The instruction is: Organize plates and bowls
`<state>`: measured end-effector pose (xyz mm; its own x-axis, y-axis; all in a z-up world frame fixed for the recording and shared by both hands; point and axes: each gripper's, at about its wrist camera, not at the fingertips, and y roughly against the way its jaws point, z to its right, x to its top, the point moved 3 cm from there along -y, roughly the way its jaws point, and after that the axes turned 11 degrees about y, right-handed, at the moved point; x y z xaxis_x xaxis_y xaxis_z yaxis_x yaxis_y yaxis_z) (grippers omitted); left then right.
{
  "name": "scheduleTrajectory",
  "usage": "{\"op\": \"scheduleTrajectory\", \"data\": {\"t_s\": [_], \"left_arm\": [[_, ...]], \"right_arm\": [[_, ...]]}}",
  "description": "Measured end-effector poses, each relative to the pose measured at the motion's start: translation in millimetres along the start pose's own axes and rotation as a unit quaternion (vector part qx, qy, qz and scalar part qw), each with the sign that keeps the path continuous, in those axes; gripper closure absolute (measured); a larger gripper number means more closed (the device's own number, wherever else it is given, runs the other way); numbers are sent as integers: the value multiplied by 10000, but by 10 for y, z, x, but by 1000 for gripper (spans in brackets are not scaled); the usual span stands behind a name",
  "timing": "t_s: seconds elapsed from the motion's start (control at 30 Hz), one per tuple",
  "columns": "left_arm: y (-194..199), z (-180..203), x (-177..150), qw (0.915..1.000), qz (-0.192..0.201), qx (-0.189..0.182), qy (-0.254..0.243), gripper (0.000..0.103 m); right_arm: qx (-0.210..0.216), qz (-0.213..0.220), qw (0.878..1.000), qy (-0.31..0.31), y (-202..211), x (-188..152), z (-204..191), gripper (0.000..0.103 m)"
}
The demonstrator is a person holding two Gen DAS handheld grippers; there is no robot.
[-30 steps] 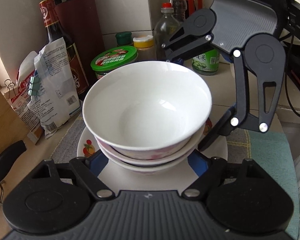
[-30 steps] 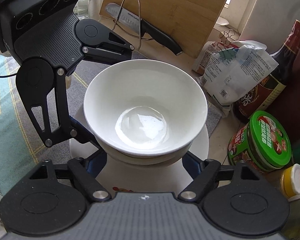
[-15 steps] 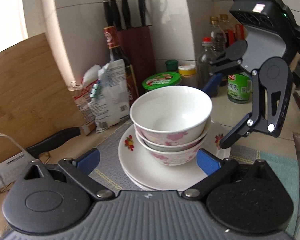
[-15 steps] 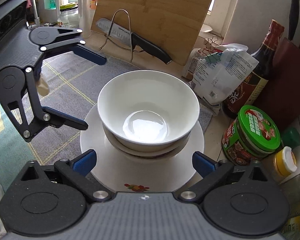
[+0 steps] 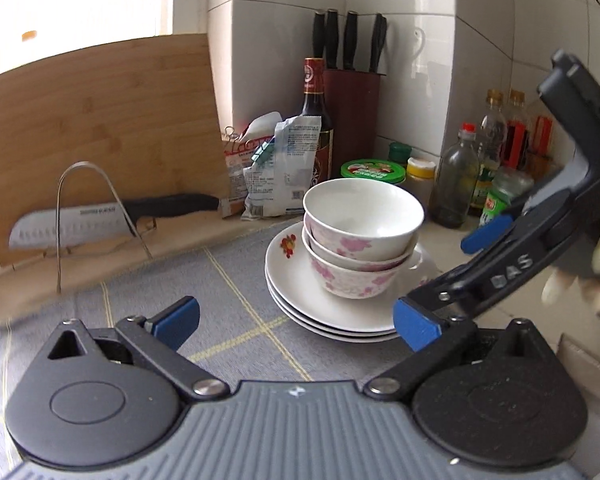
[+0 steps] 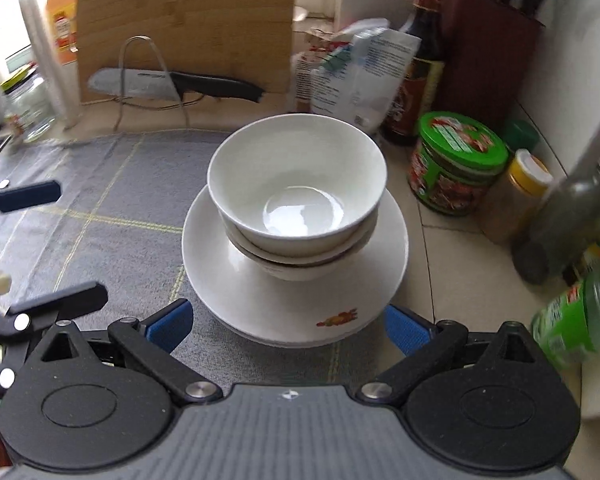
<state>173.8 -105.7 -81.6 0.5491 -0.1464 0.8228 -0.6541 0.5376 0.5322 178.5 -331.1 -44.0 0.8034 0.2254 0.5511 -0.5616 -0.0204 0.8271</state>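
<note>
Left gripper (image 5: 296, 326), nearest the left wrist camera: jaws spread wide with nothing between them, its blue pads (image 5: 174, 320) clear of the crockery; they have just been opening. Right gripper (image 6: 288, 326), nearest the right wrist camera: jaws likewise spread, empty, its blue pads (image 6: 168, 324) flanking the near rim of the plates without touching them. Landmark: the stack of white plates (image 5: 300, 300), with a small red flower print, resting on the grey checked mat (image 5: 236, 280) at its edge toward the tiled counter (image 6: 452, 240). On the plates, slightly off centre, stand the nested bowls (image 5: 360, 240), white inside and pink-flowered outside, upright and free of both grippers. To the right of the plates in the left wrist view, the right gripper's black linkage is held by a gloved hand (image 5: 596, 272). Just behind the plates: a green-lidded jar (image 6: 456, 168), a yellow-capped jar (image 6: 516, 196) and clipped packets (image 5: 276, 172). Behind those: a dark sauce bottle (image 5: 316, 120), a knife block (image 5: 352, 96) in the wall corner, and glass bottles (image 5: 460, 176). Left of the plates and farther back: a kitchen knife (image 5: 112, 218) beside a wire stand (image 5: 88, 208), in front of a leaning bamboo cutting board (image 5: 100, 120)
</note>
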Motion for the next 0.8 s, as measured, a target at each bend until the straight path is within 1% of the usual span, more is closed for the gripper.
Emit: {"op": "scheduleTrajectory", "data": {"t_s": [0.07, 0.1, 0.17, 0.23, 0.3, 0.47, 0.63, 0.8], "left_arm": [[61, -10, -1, 9997, -111, 187, 108, 1], [94, -16, 1, 9993, -180, 305, 127, 1], [180, -37, 10, 9982, -255, 521, 169, 1], [285, -54, 26, 9977, -239, 596, 229, 1], [366, -62, 44, 9972, -335, 624, 248, 1], [530, -6, 61, 9975, -309, 622, 95, 1], [614, -13, 100, 9975, -274, 636, 146, 1], [658, -17, 122, 9976, -221, 645, 125, 1]], "right_arm": [[-144, -66, 9987, -475, 46, -17, -72, 0], [-282, -58, 9974, -658, 91, -42, -124, 0], [-665, -71, 9946, -790, 180, -102, -239, 0], [-947, -80, 9914, -897, 277, -181, -344, 0], [-1092, -65, 9883, -1059, 381, -266, -423, 0], [-1137, 155, 9828, -1447, 672, -418, -576, 0], [-1339, 312, 9793, -1487, 884, -468, -692, 0], [-1419, 380, 9764, -1582, 972, -479, -722, 0]]}}
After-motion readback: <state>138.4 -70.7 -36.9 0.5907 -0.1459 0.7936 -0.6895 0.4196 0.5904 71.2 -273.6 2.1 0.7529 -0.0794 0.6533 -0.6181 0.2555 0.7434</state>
